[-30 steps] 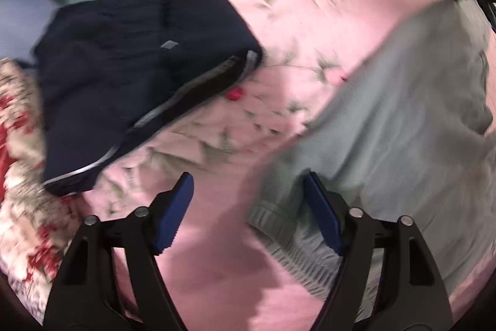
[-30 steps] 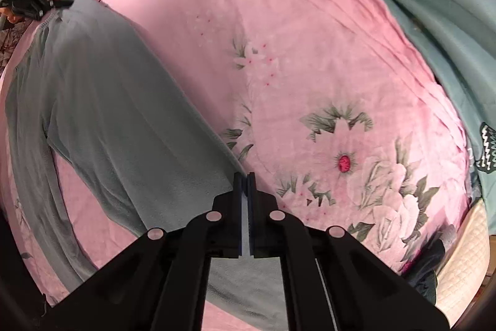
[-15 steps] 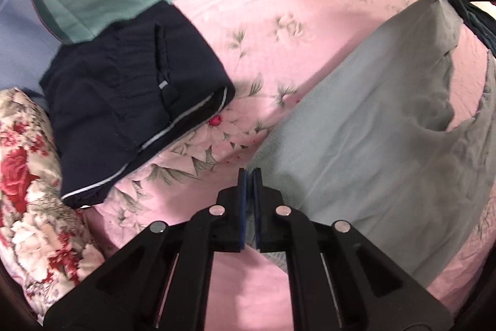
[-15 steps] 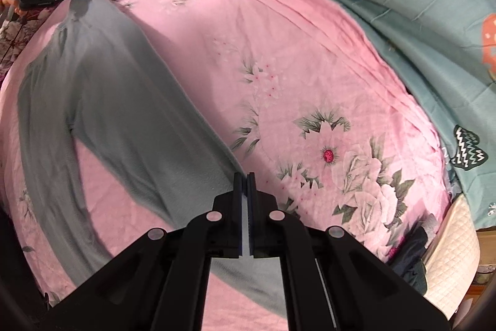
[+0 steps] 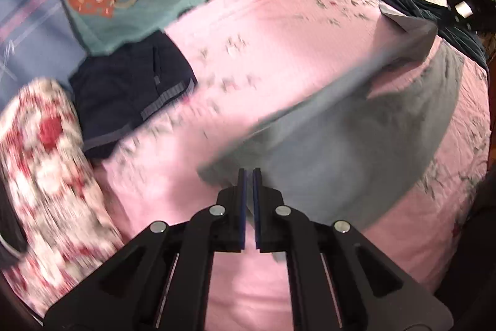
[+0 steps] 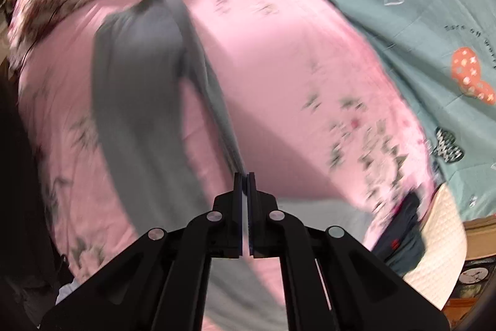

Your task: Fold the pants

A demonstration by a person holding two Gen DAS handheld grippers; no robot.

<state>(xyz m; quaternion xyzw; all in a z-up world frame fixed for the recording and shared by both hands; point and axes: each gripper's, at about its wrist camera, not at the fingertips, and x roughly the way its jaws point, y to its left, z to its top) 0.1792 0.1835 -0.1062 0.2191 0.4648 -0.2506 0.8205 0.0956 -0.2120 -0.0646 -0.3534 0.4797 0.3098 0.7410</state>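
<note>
Left gripper (image 5: 249, 176) with jaws pressed together, clamped on one end of the grey pants (image 5: 334, 145); right gripper (image 6: 245, 179) likewise closed on the opposite end of the garment. The pants hang stretched between both tools above the pink floral bedspread (image 5: 272, 51), partly lifted and blurred. Folded dark garment (image 5: 130, 89) lies beside the floral pillow (image 5: 40, 169).

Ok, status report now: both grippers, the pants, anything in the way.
Left gripper shut on grey pants. Right gripper shut on them too. Pants lifted, stretched between. Folded dark garment beside, apart.
</note>
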